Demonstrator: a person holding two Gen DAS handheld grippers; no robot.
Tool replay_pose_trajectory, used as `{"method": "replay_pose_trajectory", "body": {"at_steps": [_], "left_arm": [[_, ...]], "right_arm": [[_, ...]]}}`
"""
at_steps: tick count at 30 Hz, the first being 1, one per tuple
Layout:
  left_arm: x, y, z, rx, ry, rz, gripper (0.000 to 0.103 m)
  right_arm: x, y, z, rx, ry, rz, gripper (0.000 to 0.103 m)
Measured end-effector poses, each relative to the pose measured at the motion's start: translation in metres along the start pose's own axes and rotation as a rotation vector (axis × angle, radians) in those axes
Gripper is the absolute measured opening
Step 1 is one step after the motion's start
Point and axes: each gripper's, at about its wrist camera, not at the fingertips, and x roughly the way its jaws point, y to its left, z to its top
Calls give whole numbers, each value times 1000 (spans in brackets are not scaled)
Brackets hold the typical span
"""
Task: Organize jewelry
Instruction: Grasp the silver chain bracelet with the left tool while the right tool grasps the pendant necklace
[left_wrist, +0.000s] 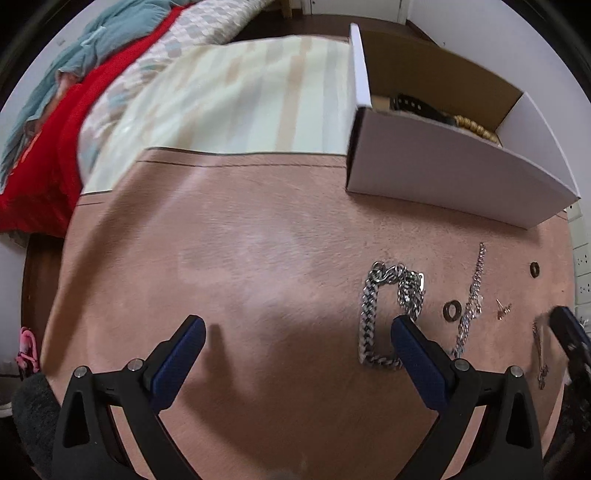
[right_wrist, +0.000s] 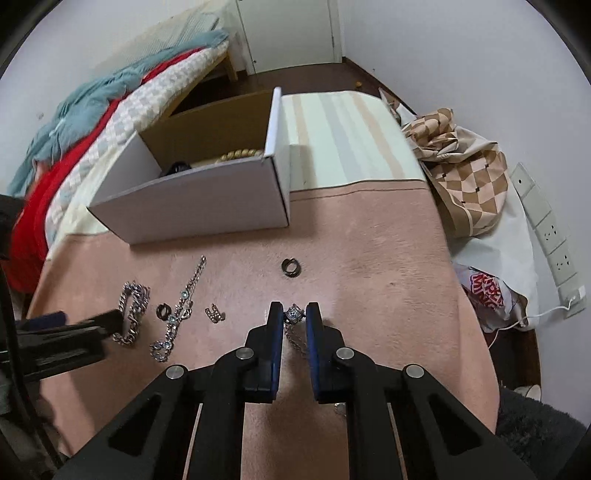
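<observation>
On the pink blanket (right_wrist: 369, 258) my right gripper (right_wrist: 294, 314) is shut on a small silver pendant (right_wrist: 293, 314); its thin chain (right_wrist: 295, 341) trails back between the fingers. My left gripper (left_wrist: 298, 325) stands wide open just above the blanket with nothing between its fingers. Its right finger (left_wrist: 406, 332) is beside a thick silver chain bracelet (left_wrist: 382, 306). To the right of that lie a dark ring (left_wrist: 452, 311), a thin sparkly chain (left_wrist: 472, 299), a gold earring (left_wrist: 502, 309) and a second dark ring (left_wrist: 534, 269).
An open white cardboard box (right_wrist: 207, 206) stands at the blanket's far edge, holding gold beads (right_wrist: 240, 154) and a black band (right_wrist: 177, 168). Behind it lie a striped sheet (right_wrist: 343, 136) and piled bedding (right_wrist: 92, 122). Patterned cloth (right_wrist: 469, 177), a bag and wall sockets (right_wrist: 554, 236) are at the right.
</observation>
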Motion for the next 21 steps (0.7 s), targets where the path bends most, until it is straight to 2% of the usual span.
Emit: {"method": "replay_pose_trajectory", "body": {"at_steps": [3, 5, 6, 9, 10, 15, 21], "left_arm": [[-3, -3, 2, 16, -53, -52, 84], [-6, -10, 1, 54, -79, -72, 65], [-8, -14, 1, 78, -90, -81, 61], [-12, -22, 5, 121, -100, -102, 25], [-12, -21, 7, 120, -91, -111, 6], [-17, -4, 5, 59, -64, -184, 6], [-50, 17, -8, 23, -109, -244, 5]], "right_arm": [[-7, -4, 2, 17, -9, 2, 13], [-9, -5, 3, 24, -10, 0, 13], [-10, -5, 3, 28, -10, 1, 13], [-13, -6, 4, 37, -12, 7, 13], [-15, -7, 5, 41, -15, 12, 13], [-34, -6, 8, 56, -50, 41, 13], [-55, -2, 15, 65, -82, 77, 13]]}}
